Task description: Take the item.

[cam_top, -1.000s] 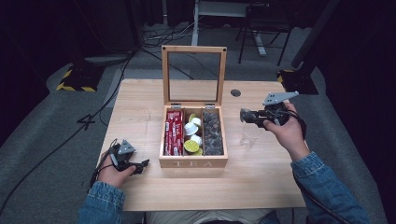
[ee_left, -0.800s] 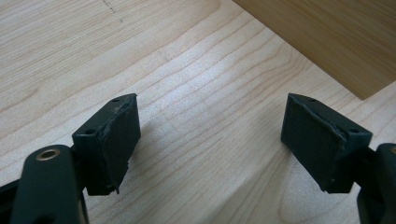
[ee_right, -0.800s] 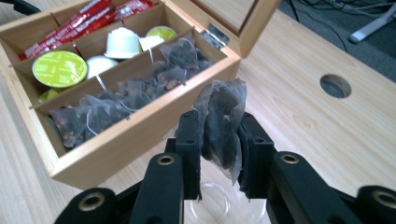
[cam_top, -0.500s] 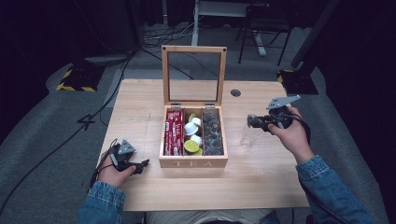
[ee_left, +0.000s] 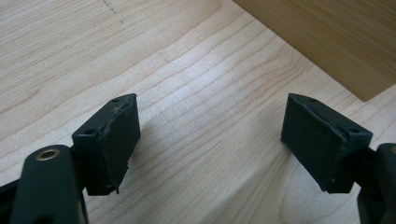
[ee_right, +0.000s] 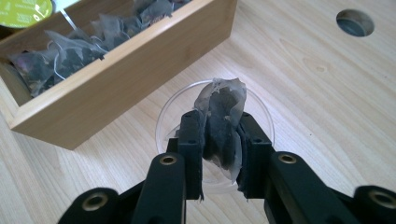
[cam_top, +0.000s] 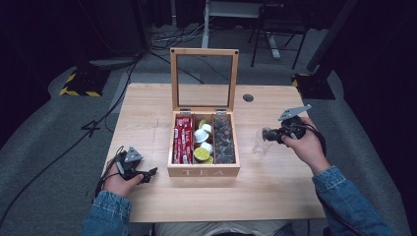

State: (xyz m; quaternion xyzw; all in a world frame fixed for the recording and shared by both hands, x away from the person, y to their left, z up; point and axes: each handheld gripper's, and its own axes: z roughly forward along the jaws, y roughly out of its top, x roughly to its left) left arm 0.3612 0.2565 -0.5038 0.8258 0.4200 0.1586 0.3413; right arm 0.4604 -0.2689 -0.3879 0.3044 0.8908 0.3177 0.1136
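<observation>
Right now the tea box (cam_top: 203, 171), mid desk w/ lid up, has red packets at its left, round pods in the middle, dark tea bags at its right. Right gripper (ee_right: 219, 135) pinches a tea bag (ee_right: 223, 116), long axis along the jaws, over a clear cup (ee_right: 261, 116) near the right edge. Left gripper (ee_left: 210, 140) gapes wide, nothing in it.

Person: blue denim sleeves on both forearms. Left tool (cam_top: 147, 173): black body, grey three-cornered plate on top, black cable trailing; two black jaws with worn pads, small screw holes, brass-coloured pivot rivets. Right tool (cam_top: 267, 134): same make, same grey plate, black cable.
</observation>
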